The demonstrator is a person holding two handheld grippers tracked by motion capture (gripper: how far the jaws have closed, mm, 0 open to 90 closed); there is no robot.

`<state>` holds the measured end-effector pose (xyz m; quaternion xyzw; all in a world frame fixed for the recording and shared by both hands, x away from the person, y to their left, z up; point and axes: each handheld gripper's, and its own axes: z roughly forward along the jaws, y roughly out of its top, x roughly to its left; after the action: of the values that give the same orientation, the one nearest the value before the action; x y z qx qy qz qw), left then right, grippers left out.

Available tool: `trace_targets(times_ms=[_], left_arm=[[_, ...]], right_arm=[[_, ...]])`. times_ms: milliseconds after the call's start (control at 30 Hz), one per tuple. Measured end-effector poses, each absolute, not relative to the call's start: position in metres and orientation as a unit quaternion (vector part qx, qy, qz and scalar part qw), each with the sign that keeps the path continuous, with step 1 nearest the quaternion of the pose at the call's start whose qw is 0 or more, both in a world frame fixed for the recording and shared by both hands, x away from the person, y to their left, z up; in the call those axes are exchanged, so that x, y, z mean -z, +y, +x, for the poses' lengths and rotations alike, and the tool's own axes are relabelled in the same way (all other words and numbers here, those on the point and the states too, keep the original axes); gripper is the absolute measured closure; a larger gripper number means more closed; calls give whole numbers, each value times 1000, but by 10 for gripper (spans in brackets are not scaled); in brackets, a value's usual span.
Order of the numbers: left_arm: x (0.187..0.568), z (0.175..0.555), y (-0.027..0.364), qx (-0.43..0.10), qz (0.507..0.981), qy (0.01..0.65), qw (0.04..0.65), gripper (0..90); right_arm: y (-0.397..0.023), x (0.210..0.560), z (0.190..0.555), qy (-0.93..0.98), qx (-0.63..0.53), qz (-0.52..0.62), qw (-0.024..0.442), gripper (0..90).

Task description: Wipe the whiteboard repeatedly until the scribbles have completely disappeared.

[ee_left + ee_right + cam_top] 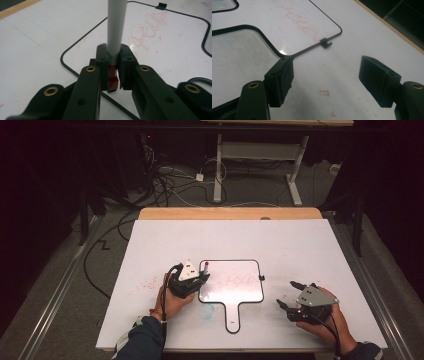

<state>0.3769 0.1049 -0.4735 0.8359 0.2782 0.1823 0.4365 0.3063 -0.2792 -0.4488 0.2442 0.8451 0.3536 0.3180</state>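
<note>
Small whiteboard (235, 282): glossy white panel, thin black rim, rounded corners, paddle handle toward the person; faint red scribble (147, 28) on its face. Left gripper (202, 278) at the board's left edge, matte black jaws clamped on a marker (116, 30), smooth grey barrel upright, red tip down just over the rim. Right gripper (290, 295) right of the board, jaws spread wide, nothing between them.

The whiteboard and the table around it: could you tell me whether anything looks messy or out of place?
Yes. The whiteboard carries half-wiped red scribble, and red smudges dot the table to its left. A faint blue stain sits by the board's handle. The left gripper grips a marker upright at the board's edge.
</note>
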Motion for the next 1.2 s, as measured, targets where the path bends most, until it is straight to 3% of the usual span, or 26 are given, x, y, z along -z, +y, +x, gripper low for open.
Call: trace_targets(times_ms=[533,833,1033,1200], left_arm=[[474,369,76,-158,847,235,450,786],[473,374,41,-168,862,185,442,785],[480,401,56,-201,855,228,420,784],[479,410,69,-195,843,261,429,784]], right_arm=[[-271,452,308,851,-355,236,306,291],[-269,456,308,857,-350,234,297,294],[-272,456,308,856,-351,235,299,294],[-273,456,307,855,-350,234,301,295]])
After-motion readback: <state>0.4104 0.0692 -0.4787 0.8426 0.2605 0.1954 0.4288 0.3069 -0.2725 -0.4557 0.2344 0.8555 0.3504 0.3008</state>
